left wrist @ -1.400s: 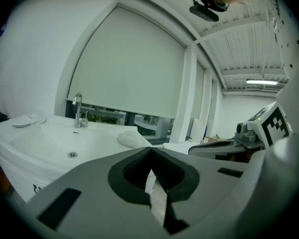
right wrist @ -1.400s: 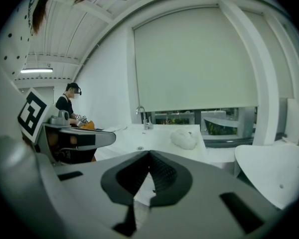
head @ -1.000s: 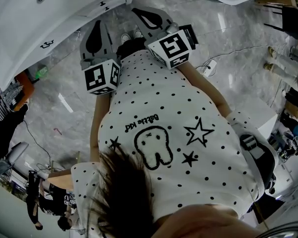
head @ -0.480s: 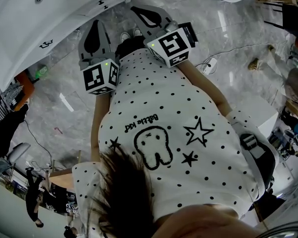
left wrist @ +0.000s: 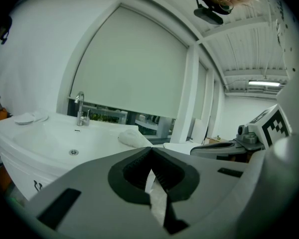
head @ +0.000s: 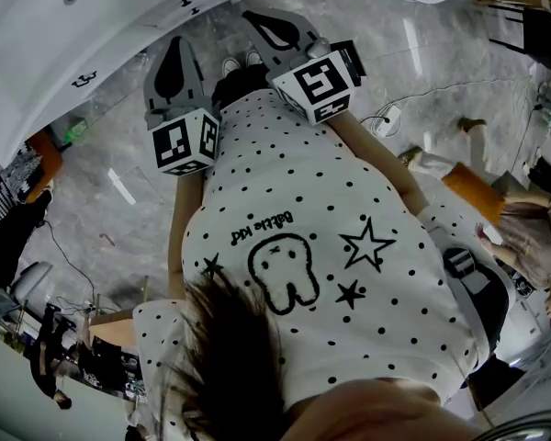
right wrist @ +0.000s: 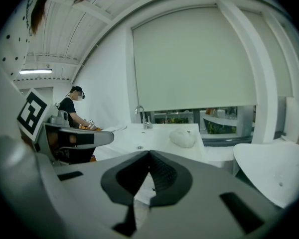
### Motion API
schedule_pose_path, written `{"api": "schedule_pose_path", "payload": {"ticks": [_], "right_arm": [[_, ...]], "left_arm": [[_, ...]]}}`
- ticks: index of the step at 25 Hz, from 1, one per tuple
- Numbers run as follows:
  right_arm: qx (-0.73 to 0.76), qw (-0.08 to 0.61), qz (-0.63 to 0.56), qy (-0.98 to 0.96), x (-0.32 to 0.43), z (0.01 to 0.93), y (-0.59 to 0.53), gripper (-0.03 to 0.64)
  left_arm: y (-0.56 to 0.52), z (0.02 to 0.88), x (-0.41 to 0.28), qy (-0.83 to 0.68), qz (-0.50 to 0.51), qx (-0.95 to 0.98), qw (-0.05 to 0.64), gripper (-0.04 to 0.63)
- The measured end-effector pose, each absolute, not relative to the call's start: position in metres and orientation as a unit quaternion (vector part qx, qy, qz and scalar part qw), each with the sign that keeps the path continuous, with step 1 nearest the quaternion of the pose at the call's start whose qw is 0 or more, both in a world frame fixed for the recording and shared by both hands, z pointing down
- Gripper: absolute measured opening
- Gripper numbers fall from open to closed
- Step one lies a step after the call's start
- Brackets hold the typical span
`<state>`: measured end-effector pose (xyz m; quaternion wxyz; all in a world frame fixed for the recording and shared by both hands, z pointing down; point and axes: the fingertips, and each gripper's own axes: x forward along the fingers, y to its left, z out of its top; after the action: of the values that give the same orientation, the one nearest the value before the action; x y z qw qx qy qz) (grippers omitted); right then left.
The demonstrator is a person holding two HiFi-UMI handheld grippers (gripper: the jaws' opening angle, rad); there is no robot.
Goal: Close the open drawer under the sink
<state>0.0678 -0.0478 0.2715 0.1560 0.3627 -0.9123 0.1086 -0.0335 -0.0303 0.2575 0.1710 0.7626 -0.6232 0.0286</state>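
Holding grey plastic left gripper (head: pixel 177 44) and right gripper (head: pixel 254 16), jaws together, empty; white drawer front (head: pixel 119 58) under white ceramic sink (head: pixel 28 44) lies ahead-left, nearest our left gripper.

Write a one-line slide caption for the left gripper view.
Left gripper, jaws shut on nothing, points toward a white sink with a chrome faucet and a white cloth on its edge.

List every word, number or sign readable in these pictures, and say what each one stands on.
"kid": printed on the person's dotted shirt, upside down in the head view; the word before it starts "Ba", and the rest is too small to read.
Left gripper's cube and right gripper's cube: black square marker patterns, no letters.
No other text is readable.
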Motion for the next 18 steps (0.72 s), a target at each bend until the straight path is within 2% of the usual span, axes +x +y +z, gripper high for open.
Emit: {"api": "schedule_pose_path", "payload": {"ticks": [18], "right_arm": [[0.362, 0.154, 0.110, -0.913, 0.0670, 0.2708, -0.0478, 0.014]], "left_arm": [[-0.0302, 0.2572, -0.0326, -0.621, 0.032, 0.765, 0.170, 0.005]]}}
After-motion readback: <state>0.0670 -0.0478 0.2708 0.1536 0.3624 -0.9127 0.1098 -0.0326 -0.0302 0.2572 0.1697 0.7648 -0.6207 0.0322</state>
